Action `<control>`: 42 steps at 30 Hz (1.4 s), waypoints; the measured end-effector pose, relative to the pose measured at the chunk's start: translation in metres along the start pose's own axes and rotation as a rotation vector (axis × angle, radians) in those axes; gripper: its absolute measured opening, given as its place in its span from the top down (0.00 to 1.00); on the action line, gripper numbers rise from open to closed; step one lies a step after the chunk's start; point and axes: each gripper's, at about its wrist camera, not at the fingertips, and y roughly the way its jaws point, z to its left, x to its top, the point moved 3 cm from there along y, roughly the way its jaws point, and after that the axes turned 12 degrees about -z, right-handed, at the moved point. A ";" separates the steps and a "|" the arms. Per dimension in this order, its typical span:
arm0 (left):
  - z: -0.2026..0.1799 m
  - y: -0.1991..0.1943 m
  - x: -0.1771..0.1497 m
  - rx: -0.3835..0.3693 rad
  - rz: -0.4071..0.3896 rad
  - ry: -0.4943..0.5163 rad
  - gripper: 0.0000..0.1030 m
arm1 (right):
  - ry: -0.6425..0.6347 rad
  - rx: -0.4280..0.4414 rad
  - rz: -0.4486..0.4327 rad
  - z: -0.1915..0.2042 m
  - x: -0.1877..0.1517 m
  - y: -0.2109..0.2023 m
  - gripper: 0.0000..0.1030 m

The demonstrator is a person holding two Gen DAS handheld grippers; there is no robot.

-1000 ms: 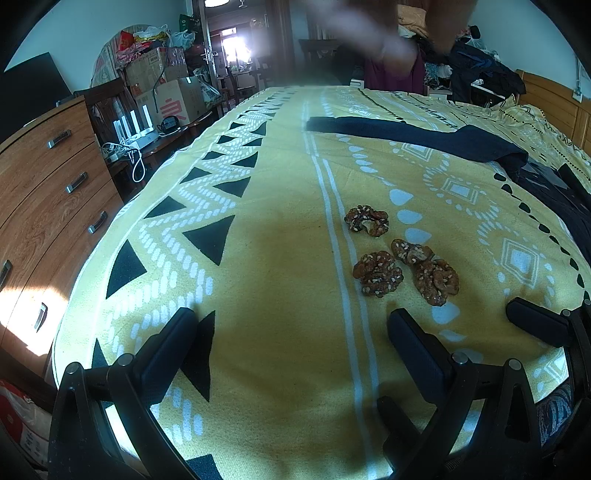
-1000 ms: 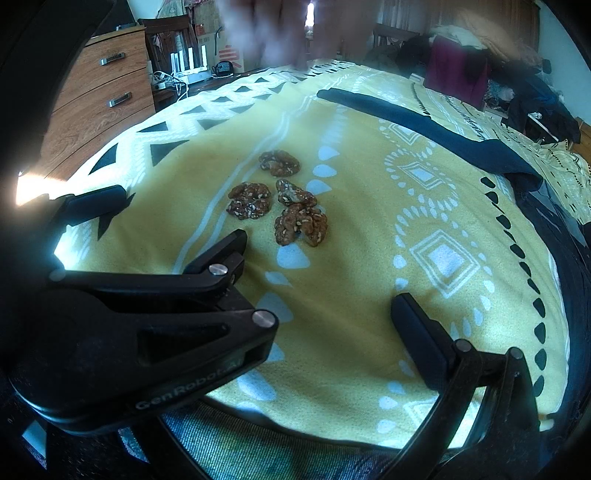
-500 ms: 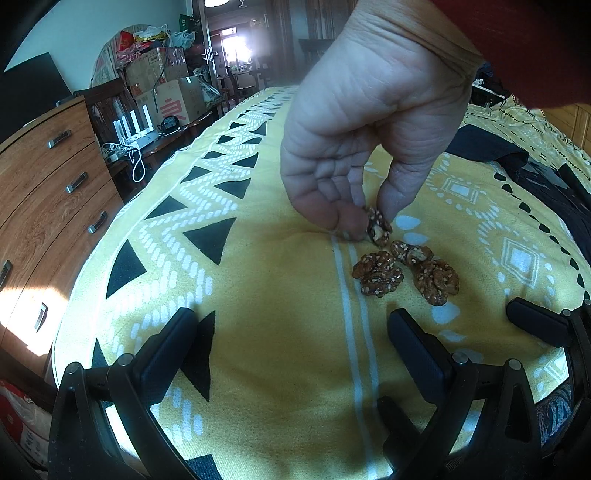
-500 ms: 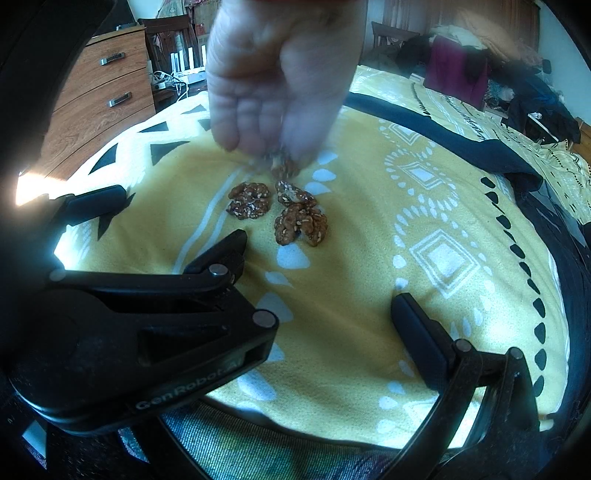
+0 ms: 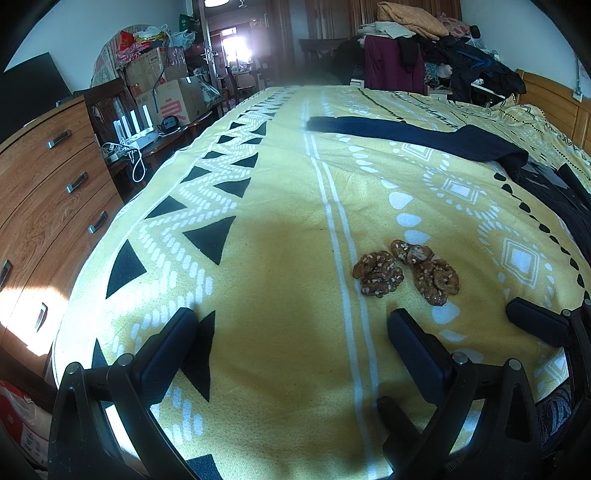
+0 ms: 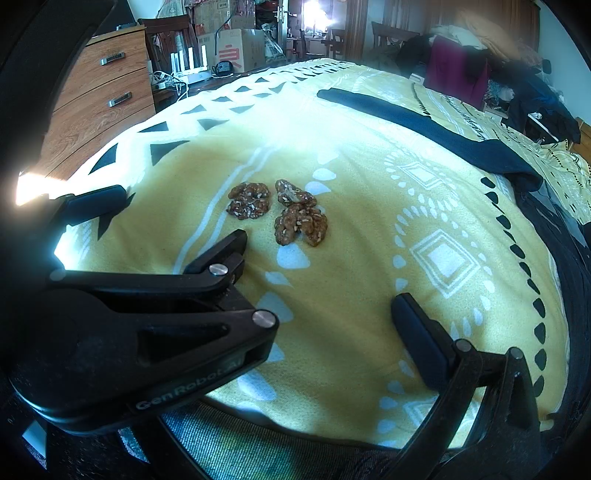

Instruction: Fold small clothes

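Hand withdrawn from the bed (image 5: 280,280), one walnut piece gone; three walnut pieces (image 5: 406,271) remain at centre right.
Left gripper (image 5: 291,332) and right gripper (image 6: 317,273) rest with fingers spread, empty; dark garment (image 5: 417,134) lies unfolded, upper right, folding not begun.

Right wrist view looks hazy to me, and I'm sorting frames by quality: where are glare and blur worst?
Right wrist view: window blown out, sun patch flares, clothes pile smeared. Left wrist view: sharper, only the doorway glares.
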 end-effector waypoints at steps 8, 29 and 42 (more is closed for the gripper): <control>0.000 0.000 0.000 0.000 0.001 -0.001 0.00 | 0.000 0.000 0.000 0.000 0.000 0.000 0.00; 0.000 0.000 0.000 0.004 -0.003 0.003 0.00 | -0.021 -0.025 -0.015 0.004 0.000 0.002 0.00; -0.003 -0.001 0.002 -0.015 -0.003 -0.061 0.00 | 0.004 0.057 0.017 -0.002 0.006 0.007 0.00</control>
